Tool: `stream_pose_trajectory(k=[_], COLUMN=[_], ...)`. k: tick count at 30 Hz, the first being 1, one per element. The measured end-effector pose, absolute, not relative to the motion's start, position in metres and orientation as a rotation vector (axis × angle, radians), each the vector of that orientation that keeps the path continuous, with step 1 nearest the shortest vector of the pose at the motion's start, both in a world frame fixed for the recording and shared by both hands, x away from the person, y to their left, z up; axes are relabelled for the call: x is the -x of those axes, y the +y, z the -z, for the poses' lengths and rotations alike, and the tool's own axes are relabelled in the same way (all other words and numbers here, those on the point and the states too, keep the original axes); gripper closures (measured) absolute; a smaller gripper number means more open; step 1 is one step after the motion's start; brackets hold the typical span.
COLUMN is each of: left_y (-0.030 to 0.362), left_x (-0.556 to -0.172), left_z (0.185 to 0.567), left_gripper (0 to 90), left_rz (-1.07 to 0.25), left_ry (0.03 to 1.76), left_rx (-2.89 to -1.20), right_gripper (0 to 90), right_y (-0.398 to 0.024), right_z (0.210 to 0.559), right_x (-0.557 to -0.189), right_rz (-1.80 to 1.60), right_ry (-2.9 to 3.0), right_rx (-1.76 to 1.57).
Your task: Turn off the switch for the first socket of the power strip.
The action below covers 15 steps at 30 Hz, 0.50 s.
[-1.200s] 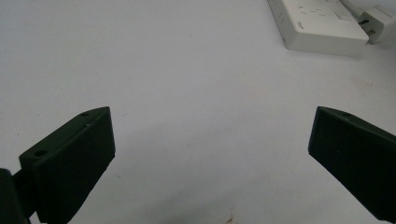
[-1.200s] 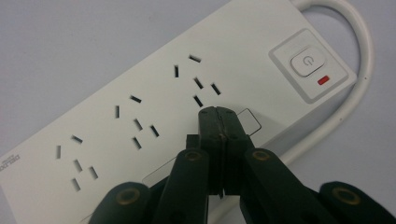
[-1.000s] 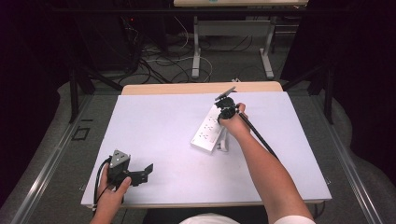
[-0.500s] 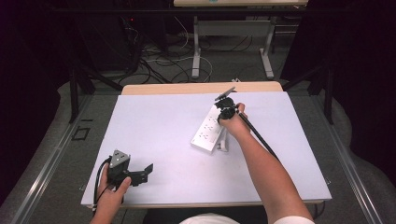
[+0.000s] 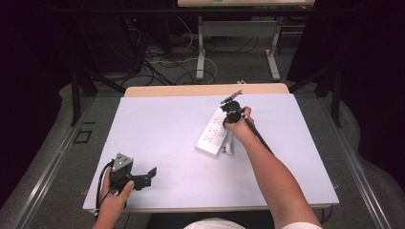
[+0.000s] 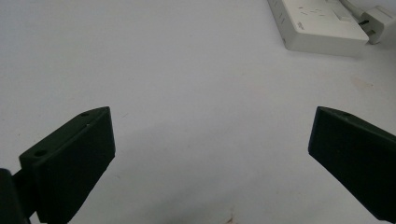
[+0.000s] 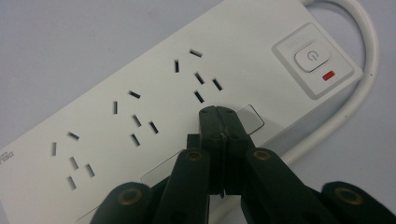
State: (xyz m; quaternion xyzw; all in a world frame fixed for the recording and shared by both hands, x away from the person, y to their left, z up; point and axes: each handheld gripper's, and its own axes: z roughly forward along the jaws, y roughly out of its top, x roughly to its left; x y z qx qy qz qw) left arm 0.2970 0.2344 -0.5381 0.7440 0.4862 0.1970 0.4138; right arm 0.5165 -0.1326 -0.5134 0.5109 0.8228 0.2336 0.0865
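While the right gripper (image 7: 218, 112), jaws closed on nothing, hovers over the power strip (image 5: 216, 131) mid-desk near its power button (image 7: 312, 57), the press looks undone, and the left gripper (image 5: 143, 176) waits open, well apart.

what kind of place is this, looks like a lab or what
Probably a lab or recording workspace, not a home: a bare white table with dark curtains around it, loose cables on the grey floor behind, an adjustable desk frame beyond, and only a white power strip set out.
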Motion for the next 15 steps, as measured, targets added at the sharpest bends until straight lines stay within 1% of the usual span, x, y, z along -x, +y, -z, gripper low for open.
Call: stream_pose_trajectory(k=[6,10,14,15], left_y=[0.2337,0.233,0.2332,0.2335], left_x=[-0.2985,-0.2977,-0.2965,-0.296], left_z=[0.5387,0.5389,0.5389,0.5387], left_gripper=[0.4,0.4,0.4,0.4], left_rz=[-0.497,-0.496,-0.498,-0.499], left_ry=[1.225,1.23,1.225,1.224], left_rx=[-1.873,-1.87,-1.869,-1.869], right_gripper=[90.0,89.7,88.7,88.5], right_y=[-0.132,-0.133,-0.134,-0.1347], right_z=[0.5144,0.5119,0.5132,0.5109], right_x=[-0.5163,-0.5157,-0.5135,-0.5134], right_rz=[-0.718,-0.673,-0.759,-0.724], right_ry=[2.442,2.454,2.415,2.426], right_rx=[-1.516,-1.543,-1.561,-1.556])
